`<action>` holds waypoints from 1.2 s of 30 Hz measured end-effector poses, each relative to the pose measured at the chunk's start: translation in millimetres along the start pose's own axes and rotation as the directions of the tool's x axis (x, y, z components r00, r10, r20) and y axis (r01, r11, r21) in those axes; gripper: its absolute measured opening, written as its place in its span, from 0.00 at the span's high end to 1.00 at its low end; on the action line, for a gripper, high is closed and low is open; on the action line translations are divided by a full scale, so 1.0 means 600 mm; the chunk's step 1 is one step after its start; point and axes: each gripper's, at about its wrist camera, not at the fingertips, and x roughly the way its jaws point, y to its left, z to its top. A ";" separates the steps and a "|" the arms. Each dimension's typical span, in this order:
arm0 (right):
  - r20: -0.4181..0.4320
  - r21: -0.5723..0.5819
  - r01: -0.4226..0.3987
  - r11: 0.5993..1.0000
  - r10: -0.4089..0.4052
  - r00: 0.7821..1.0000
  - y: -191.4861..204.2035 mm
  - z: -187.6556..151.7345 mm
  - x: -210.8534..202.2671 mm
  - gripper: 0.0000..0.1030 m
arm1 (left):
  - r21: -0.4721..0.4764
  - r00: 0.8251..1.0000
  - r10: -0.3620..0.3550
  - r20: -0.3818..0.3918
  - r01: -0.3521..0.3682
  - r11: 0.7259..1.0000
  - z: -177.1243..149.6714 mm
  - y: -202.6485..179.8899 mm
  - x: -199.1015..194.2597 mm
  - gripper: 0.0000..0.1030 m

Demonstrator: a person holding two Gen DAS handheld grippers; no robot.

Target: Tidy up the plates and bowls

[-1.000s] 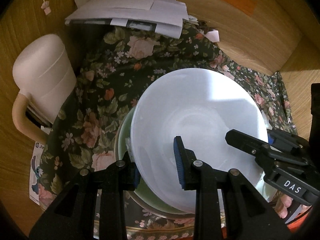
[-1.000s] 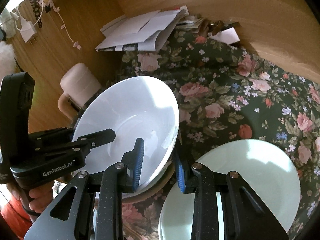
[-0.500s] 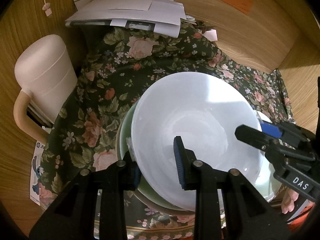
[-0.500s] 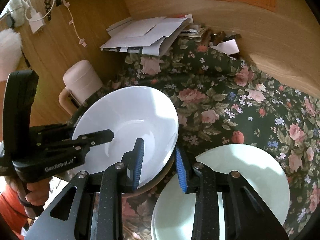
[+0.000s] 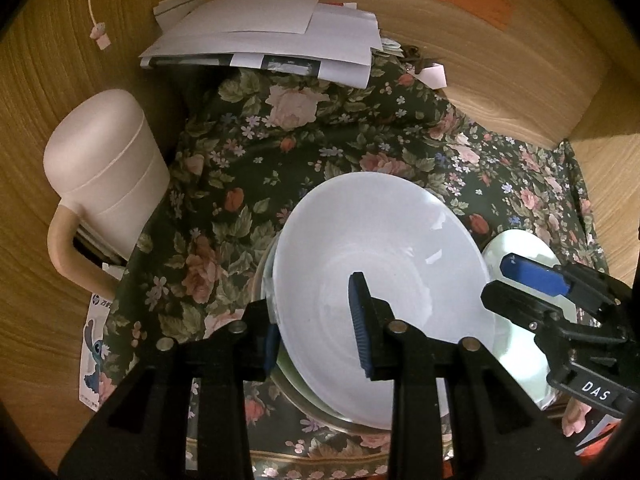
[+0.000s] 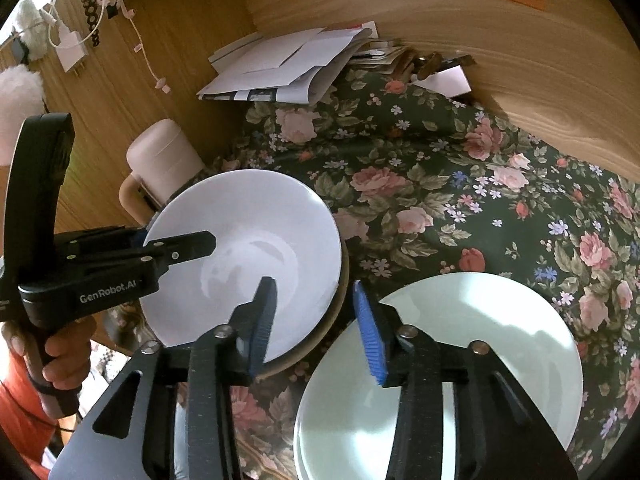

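Left wrist view. We see the left gripper [image 5: 316,322] at bottom centre, its jaws straddling the near rim of the white bowl [image 5: 380,280]: one blue pad outside the wall at lower left, the other inside the bowl. Whether the pads press the rim or only bracket it, we cannot tell. The bowl fills the centre of the frame and sits nested in a second bowl [image 5: 294,390], of which only a pale green and metallic edge shows at lower left. Both rest on the floral cloth [image 5: 328,152]. The right gripper [image 5: 524,280] enters from the right edge, over a pale green plate [image 5: 524,248] at centre right. A lidded pink mug [image 5: 104,192] stands at left; a stack of papers [image 5: 272,40] lies at the top.

Right wrist view. We see the right gripper [image 6: 316,326] at bottom centre, jaws parted and holding nothing; its left pad hangs over the white bowl [image 6: 248,256], its right pad over the near edge of the pale green plate [image 6: 472,344] at lower right. The bowl sits left of centre, just beside the plate. The left gripper [image 6: 188,246] reaches in from the left edge, one finger over the bowl's interior.
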 end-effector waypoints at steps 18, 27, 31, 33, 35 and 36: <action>-0.019 0.018 -0.009 1.000 0.009 1.000 -0.005 0.001 0.011 0.53 | -0.058 1.000 0.022 -0.017 -0.023 0.998 -0.030 0.043 -0.005 0.61; -0.075 0.011 -0.013 1.000 0.014 0.997 0.007 0.000 0.049 0.53 | -0.086 0.998 -0.045 -0.036 0.042 0.995 -0.054 0.053 0.013 0.60; -0.108 0.021 -0.026 0.999 0.028 0.994 0.012 -0.002 0.068 0.53 | -0.094 0.994 -0.081 -0.068 0.075 0.993 -0.062 0.051 0.033 0.54; -0.118 0.024 -0.030 0.999 0.032 0.992 0.013 -0.003 0.075 0.53 | -0.100 0.992 -0.097 -0.083 0.089 0.991 -0.064 0.048 0.045 0.53; -0.124 0.023 -0.031 0.999 0.034 0.992 0.016 -0.002 0.080 0.53 | -0.097 0.992 -0.103 -0.075 0.096 0.991 -0.065 0.045 0.047 0.53; -0.123 0.021 -0.026 0.999 0.028 0.992 0.017 -0.001 0.081 0.52 | -0.089 0.993 -0.098 -0.069 0.092 0.992 -0.065 0.042 0.047 0.53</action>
